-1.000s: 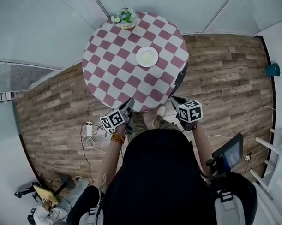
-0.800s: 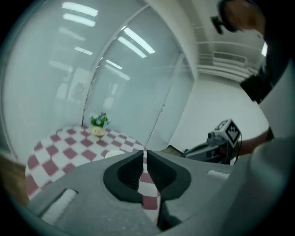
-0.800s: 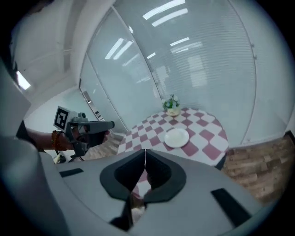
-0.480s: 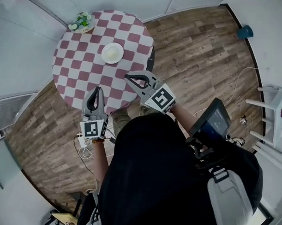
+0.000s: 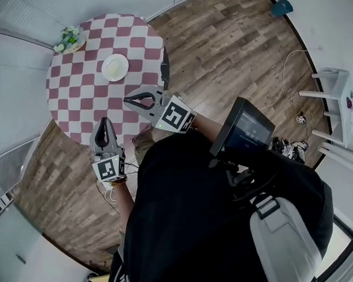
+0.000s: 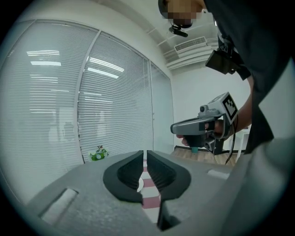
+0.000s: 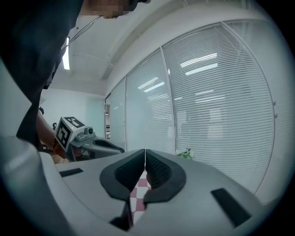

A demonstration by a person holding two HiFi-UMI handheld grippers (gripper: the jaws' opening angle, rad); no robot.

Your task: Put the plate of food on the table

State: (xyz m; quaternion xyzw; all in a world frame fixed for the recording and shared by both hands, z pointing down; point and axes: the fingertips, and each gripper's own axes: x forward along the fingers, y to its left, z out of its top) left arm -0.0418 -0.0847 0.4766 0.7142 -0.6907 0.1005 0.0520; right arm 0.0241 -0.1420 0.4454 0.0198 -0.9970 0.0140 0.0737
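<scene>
Turning away, looks like: table (image 5: 74, 88) slid from 12 to 10 o'clock in head view. Plate (image 5: 115, 67) already sits on it. Left gripper (image 5: 105, 122) and right gripper (image 5: 127, 100) are both pressed together, empty. Probably done.

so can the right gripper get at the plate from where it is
Probably yes: the right gripper hangs over the checkered table, nothing standing between it and the plate; its shut jaws must open first.

Left hand-held gripper (image 6: 144, 156): jaws together, empty
</scene>
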